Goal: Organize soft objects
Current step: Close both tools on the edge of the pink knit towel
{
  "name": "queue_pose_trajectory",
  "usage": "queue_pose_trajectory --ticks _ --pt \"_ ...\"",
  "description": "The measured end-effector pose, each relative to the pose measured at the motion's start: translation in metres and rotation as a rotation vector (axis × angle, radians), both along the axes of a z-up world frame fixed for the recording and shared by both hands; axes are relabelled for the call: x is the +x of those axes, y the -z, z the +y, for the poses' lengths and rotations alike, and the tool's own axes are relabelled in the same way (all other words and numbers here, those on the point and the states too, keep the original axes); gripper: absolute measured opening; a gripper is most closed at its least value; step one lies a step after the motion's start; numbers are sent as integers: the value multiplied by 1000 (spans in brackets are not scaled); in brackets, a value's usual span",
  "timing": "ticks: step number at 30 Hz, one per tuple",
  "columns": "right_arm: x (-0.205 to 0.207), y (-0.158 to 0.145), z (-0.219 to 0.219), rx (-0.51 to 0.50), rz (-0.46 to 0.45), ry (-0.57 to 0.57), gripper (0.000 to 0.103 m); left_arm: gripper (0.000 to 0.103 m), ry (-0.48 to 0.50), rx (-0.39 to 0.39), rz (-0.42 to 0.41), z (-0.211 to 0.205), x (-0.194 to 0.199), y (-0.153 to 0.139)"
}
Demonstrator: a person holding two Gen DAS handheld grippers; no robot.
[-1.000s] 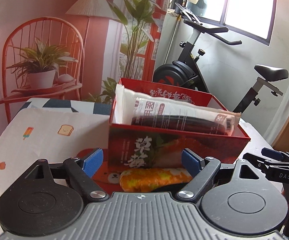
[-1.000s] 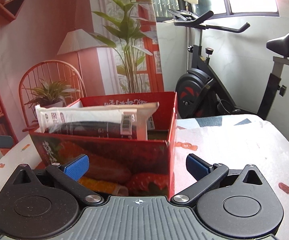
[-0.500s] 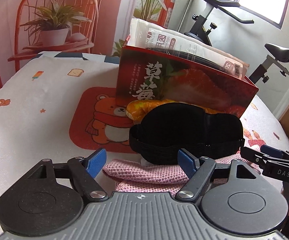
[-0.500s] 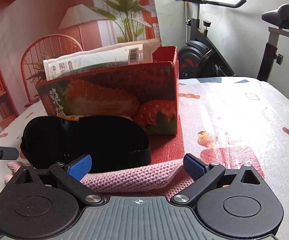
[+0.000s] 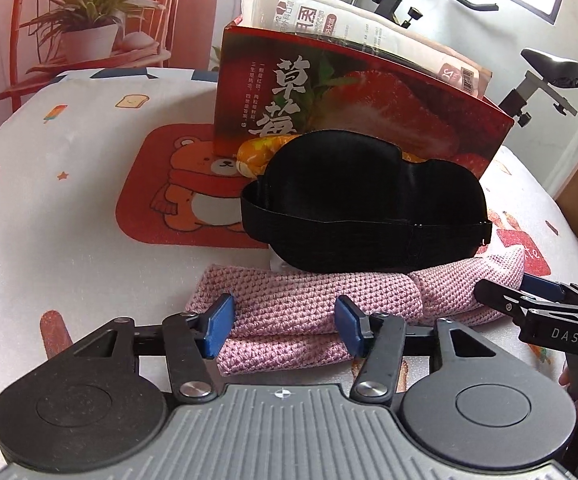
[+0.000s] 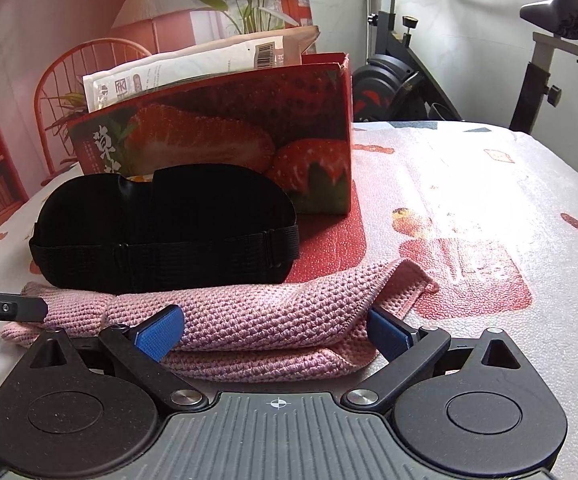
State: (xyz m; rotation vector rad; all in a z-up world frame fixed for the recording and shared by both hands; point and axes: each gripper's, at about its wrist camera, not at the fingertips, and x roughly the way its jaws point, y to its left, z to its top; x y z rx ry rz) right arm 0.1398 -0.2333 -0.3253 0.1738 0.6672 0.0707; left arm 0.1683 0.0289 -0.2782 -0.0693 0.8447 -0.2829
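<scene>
Both grippers have dropped toward the near edge of the table, tilting downward, so the red strawberry box (image 5: 353, 92) that filled each view a second ago now stands behind. The left gripper (image 5: 285, 326) has narrowed, its jaws closing with the folded pink knitted cloth (image 5: 309, 304) between them (pads not yet pressing). The right gripper (image 6: 275, 330) now straddles the cloth's right end, and the black eye mask (image 6: 165, 224) has come into sight.

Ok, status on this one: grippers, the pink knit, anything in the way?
Left gripper closing, pink knit cloth between its pads, not yet pinched. Right gripper open around the cloth's other end. Black eye mask sits on the cloth's far edge.
</scene>
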Motion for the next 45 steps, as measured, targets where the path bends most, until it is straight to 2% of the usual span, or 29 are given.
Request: queue_pose_trajectory --ticks 19,37,45 --pt "-6 8 8 -53 -9 -28 97 58 1 25 -9 -1 -7 7" --pt "-6 10 7 -40 -21 -38 98 63 13 12 -11 -1 -7 9" --pt "-6 10 6 -25 -26 -45 94 63 12 -5 -9 0 -6 9"
